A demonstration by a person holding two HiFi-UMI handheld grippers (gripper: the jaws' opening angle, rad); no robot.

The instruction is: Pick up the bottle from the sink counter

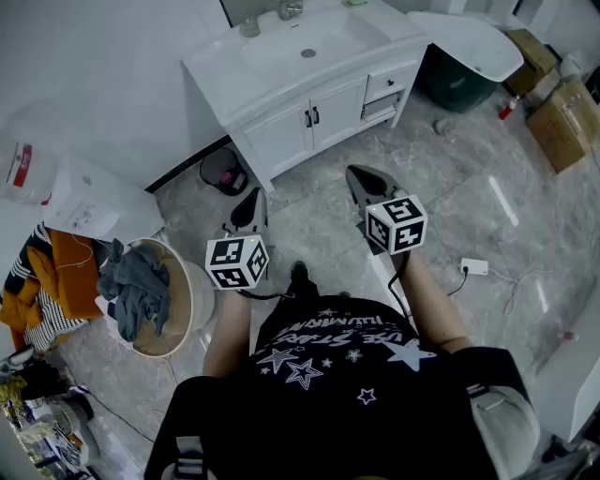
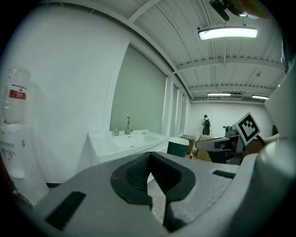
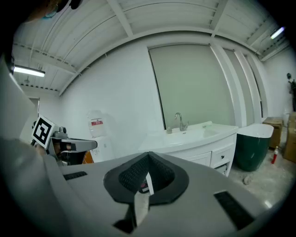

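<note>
The bottle (image 1: 249,26) is a small pale container on the white sink counter (image 1: 234,70), just left of the faucet (image 1: 291,9). It also shows far ahead in the left gripper view (image 2: 115,132) and in the right gripper view (image 3: 169,131). Both grippers hang in the air over the floor, well short of the vanity. My left gripper (image 1: 251,202) is shut with nothing in it, its jaws meeting at the tip (image 2: 150,155). My right gripper (image 1: 366,183) is level with it, also shut and empty (image 3: 149,155).
A small black bin (image 1: 223,172) stands on the floor at the vanity's left foot. A water dispenser (image 1: 28,159) and a basket of clothes (image 1: 150,295) are on the left. A dark green tub (image 1: 459,75), cardboard boxes (image 1: 562,117) and a floor power strip (image 1: 473,267) are on the right.
</note>
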